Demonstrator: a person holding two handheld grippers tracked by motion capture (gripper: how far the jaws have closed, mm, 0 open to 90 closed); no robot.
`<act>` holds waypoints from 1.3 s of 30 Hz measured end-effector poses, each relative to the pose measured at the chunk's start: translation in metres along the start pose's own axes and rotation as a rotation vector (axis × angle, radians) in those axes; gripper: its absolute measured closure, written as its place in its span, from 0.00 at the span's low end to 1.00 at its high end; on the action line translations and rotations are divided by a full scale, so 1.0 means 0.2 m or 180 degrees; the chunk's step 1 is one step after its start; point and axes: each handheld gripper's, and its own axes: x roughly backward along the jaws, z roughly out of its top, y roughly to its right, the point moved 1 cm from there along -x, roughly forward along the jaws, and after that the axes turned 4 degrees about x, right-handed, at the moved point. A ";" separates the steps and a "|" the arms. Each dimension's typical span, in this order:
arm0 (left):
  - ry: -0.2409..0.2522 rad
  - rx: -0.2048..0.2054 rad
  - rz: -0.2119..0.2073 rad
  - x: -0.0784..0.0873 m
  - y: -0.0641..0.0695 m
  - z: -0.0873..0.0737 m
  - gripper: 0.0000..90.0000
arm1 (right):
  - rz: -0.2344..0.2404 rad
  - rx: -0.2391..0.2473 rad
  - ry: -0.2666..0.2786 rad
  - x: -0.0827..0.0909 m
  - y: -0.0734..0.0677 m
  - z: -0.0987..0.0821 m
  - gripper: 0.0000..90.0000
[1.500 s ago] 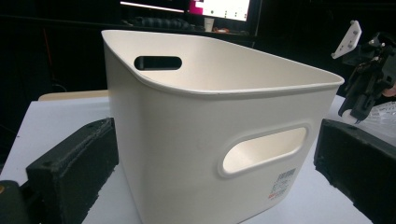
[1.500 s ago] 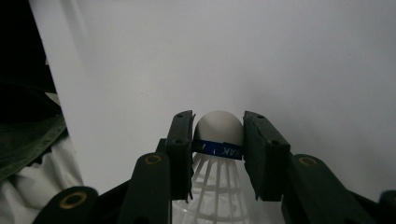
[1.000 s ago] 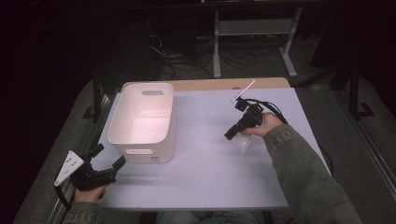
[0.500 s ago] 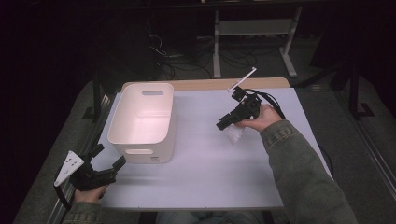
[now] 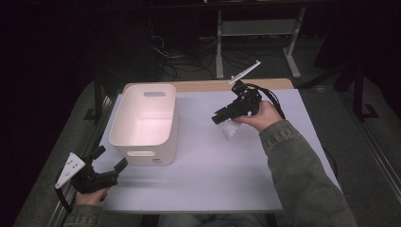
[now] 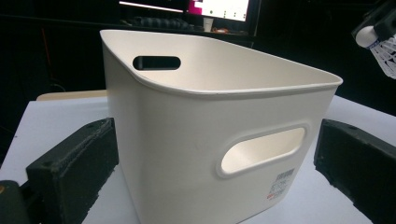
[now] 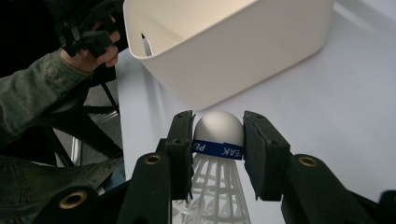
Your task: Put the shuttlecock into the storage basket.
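The shuttlecock (image 7: 218,140) is pinched at its cork by the right tool (image 7: 218,135), held above the desk (image 5: 213,179), its white skirt trailing back toward the hand. The white bin (image 5: 144,120) lies to the left of it in the high view, its long axis running away from the person. The right forearm reaches in, tool angled toward the bin. The left tool (image 5: 106,165) rests spread at the bin's near end.
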 end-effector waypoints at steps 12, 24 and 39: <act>-0.0004 0.0001 0.0010 0.00 0.00 0.00 0.00 | 0.0020 0.0144 0.0225 -0.01 -0.06 0.08 0.70; -0.0005 0.0004 0.0006 0.00 0.00 0.00 0.00 | 0.0028 0.0297 0.0487 -0.03 -0.11 0.15 0.70; -0.0003 0.0007 -0.0001 0.00 0.00 0.00 0.00 | 0.0019 0.0295 0.0648 -0.11 -0.15 0.26 0.70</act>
